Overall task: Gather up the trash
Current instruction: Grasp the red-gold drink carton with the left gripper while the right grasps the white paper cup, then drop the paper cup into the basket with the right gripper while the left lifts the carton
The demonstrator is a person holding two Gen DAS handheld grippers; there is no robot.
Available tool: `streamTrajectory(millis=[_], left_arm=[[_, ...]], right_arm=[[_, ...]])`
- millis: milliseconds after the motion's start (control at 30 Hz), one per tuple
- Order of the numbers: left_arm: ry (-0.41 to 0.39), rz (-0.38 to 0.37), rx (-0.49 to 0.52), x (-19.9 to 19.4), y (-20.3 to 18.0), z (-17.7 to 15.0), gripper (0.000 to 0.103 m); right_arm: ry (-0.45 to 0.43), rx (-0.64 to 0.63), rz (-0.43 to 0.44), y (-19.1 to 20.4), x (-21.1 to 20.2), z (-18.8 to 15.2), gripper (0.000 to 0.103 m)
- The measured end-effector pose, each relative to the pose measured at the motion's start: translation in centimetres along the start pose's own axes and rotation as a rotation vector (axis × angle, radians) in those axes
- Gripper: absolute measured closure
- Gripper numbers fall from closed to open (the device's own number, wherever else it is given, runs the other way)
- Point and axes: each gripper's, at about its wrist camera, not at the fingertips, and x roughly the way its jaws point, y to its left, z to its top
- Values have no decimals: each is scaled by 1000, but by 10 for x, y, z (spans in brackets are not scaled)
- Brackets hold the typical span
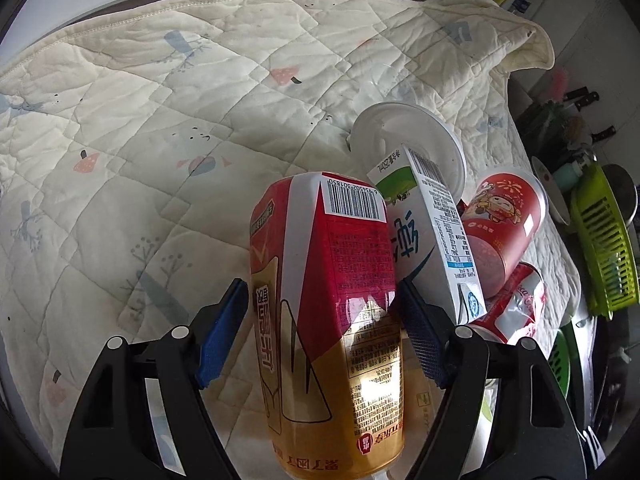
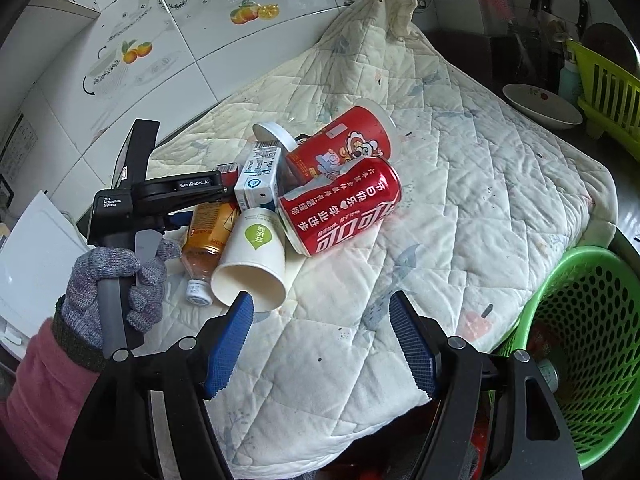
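A heap of trash lies on a quilted cream cloth (image 2: pixel 460 200). My left gripper (image 1: pixel 322 328) is shut on a red and gold bottle (image 1: pixel 328 300), which also shows orange in the right wrist view (image 2: pixel 210 228) under the left tool. Beside it lie a white milk carton (image 1: pixel 428 232), a red paper cup (image 1: pixel 504 224), a crushed red cola can (image 2: pixel 340 208) and a white paper cup (image 2: pixel 252 264). My right gripper (image 2: pixel 320 340) is open and empty, just in front of the white paper cup and the can.
A green perforated basket (image 2: pixel 580 344) stands at the cloth's right edge, low down. A lime dish rack (image 2: pixel 608 96) and a white bowl (image 2: pixel 540 104) sit at the far right. A tiled wall runs behind. A white board lies at the left.
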Motion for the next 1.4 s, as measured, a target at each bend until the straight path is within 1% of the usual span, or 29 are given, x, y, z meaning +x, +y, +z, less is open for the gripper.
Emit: streamTrajectory(millis=[133, 267, 533, 733, 867, 967, 1133, 1400], left_arm=[[8, -7, 29, -3, 1, -2, 31], [25, -22, 31, -6, 9, -1, 31], [40, -7, 68, -17, 22, 0, 32], [49, 2, 72, -19, 34, 2, 32], [56, -9, 60, -16, 40, 1, 31], [56, -9, 60, -15, 41, 0, 31], [54, 7, 70, -16, 38, 0, 30], [69, 16, 78, -11, 31, -5, 26]], right_arm=[[29, -6, 36, 8, 12, 9, 35], [62, -15, 72, 17, 26, 21, 35], [156, -20, 132, 35, 63, 47, 36], [240, -24, 135, 45, 95, 58, 40], [272, -35, 114, 49, 111, 58, 41], [292, -31, 105, 48, 121, 57, 46], [289, -13, 120, 43, 122, 54, 47], [255, 7, 153, 37, 94, 39, 48]])
